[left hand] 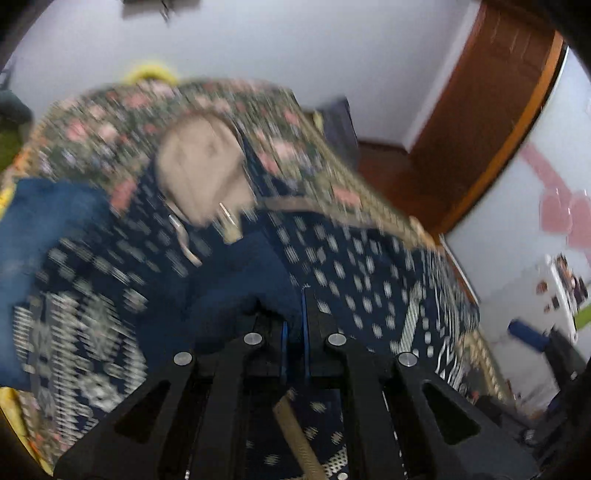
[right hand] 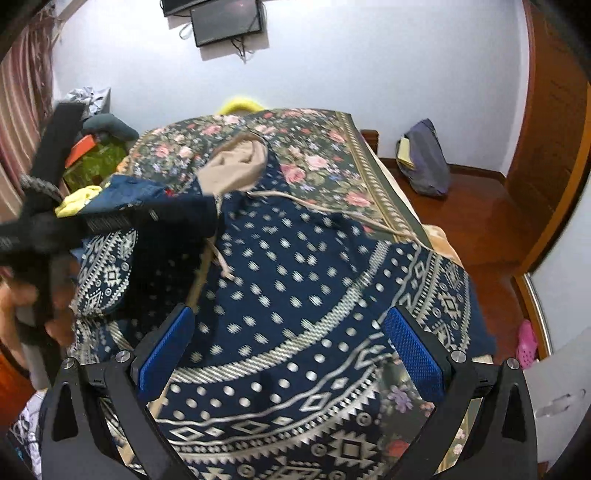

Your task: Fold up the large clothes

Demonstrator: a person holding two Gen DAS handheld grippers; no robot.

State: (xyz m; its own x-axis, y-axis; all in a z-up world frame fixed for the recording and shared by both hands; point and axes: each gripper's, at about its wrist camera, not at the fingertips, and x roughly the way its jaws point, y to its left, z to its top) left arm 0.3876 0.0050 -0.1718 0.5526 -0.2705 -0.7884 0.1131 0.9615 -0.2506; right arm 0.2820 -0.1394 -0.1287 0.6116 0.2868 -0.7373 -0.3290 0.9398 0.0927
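Note:
A large navy hoodie (right hand: 295, 266) with white dot and diamond patterns lies spread on a floral bedspread (right hand: 314, 155). Its beige-lined hood (right hand: 236, 166) points to the far end, drawstrings trailing. My left gripper (left hand: 293, 314) is shut on a fold of the navy hoodie (left hand: 258, 266) and holds it lifted; this view is blurred. In the right wrist view the left gripper's black body (right hand: 110, 221) holds the left sleeve over the hoodie's front. My right gripper (right hand: 295, 343) is open above the hoodie's lower part, blue pads (right hand: 413, 354) wide apart, holding nothing.
The bed's right edge drops to a wooden floor (right hand: 480, 221) with a grey bag (right hand: 424, 158) by the wall. Clutter and a green cloth (right hand: 99, 158) lie left of the bed. A monitor (right hand: 225, 22) hangs on the far wall. A wooden door (left hand: 480, 122) stands right.

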